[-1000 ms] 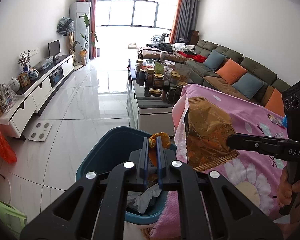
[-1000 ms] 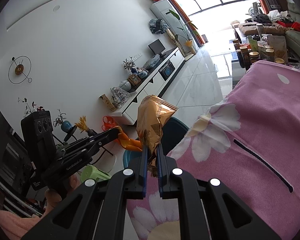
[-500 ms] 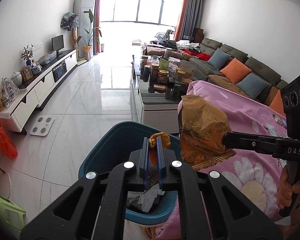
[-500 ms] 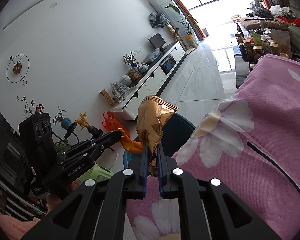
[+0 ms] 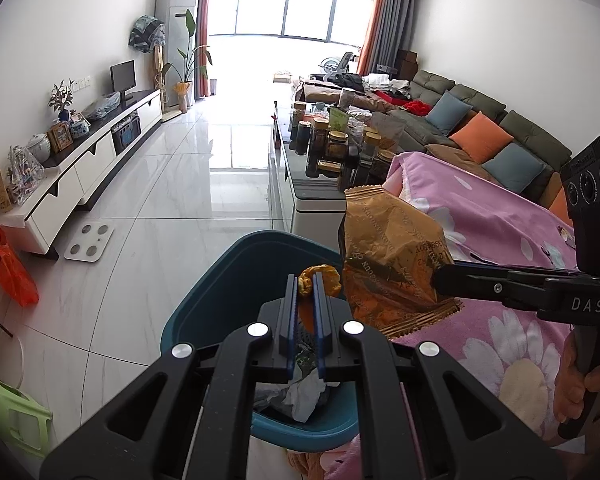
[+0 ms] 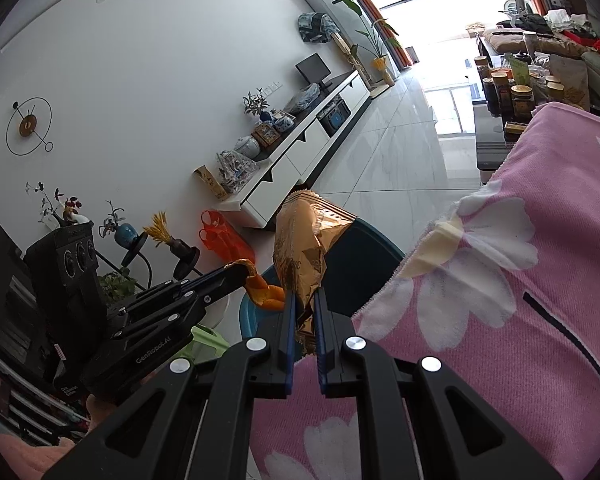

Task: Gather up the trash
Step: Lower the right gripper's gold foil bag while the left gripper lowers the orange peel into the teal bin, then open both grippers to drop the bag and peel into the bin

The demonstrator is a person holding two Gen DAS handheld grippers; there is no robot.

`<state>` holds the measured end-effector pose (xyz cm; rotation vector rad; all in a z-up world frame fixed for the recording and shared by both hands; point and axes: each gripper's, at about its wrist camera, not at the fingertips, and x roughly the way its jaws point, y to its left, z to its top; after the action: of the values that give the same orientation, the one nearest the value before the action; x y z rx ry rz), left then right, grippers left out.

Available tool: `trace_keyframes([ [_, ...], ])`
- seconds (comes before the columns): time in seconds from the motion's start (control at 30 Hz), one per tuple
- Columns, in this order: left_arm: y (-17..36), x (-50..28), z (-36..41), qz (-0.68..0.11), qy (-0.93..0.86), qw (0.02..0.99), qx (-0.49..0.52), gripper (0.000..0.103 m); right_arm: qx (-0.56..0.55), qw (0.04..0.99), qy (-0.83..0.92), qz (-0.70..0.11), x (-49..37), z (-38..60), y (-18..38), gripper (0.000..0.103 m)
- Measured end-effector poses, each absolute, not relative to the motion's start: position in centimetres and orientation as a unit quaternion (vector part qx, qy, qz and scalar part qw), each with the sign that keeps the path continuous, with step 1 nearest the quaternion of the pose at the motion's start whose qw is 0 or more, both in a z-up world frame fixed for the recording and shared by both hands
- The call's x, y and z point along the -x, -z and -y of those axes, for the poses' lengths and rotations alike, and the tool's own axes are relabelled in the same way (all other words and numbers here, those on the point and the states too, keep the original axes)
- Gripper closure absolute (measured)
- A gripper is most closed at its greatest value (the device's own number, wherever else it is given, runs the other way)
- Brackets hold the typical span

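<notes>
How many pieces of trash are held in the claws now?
2: an orange peel in the left claw, a gold snack wrapper in the right claw.

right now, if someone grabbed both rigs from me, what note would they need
Left hand-held gripper: shut on a piece of orange peel, held over the teal bin.
Right hand-held gripper: shut on the gold snack wrapper, held at the edge of the pink floral blanket, close to the bin.
Done: crumpled tissue and other scraps lie in the bin.
Left: let the peel drop, bring the wrapper over the bin and release it, then check the blanket for more trash.
</notes>
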<state>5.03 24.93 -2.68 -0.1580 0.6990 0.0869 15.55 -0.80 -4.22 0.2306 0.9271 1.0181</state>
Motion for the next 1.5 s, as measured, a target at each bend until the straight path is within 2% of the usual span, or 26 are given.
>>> trace_keyframes([
  [0.97, 5.7, -6.9, -25.4, -0.373, -0.057, 0.922, 0.086, 0.095, -0.066, 0.751, -0.464, -0.466, -16.3, -3.5, 5.8, 0.092],
  [1.13, 6.1, -7.2, -25.3, -0.377, -0.058, 0.92, 0.087, 0.094, -0.064, 0.754, -0.46, -0.465, -16.4, -3.7, 5.8, 0.09],
  [1.17, 6.2, -7.3, -25.4, -0.377, -0.058, 0.92, 0.088, 0.094, -0.064, 0.755, -0.459, -0.464, -16.5, -3.7, 5.8, 0.087],
  [1.23, 6.4, -7.3, -25.4, -0.378, -0.06, 0.92, 0.088, 0.091, -0.066, 0.757, -0.456, -0.464, -16.5, -3.6, 5.9, 0.081],
  [1.37, 6.8, -7.6, -25.7, -0.38, -0.067, 0.918, 0.092, 0.078, -0.073, 0.76, -0.451, -0.462, -16.6, -3.2, 6.0, 0.073],
  [1.4, 6.9, -7.6, -25.8, -0.38, -0.067, 0.918, 0.094, 0.077, -0.074, 0.761, -0.45, -0.461, -16.7, -3.1, 6.0, 0.069],
  [1.5, 6.9, -7.4, -26.0, -0.378, -0.069, 0.918, 0.098, 0.072, -0.077, 0.762, -0.45, -0.459, -16.7, -2.8, 6.0, 0.068],
])
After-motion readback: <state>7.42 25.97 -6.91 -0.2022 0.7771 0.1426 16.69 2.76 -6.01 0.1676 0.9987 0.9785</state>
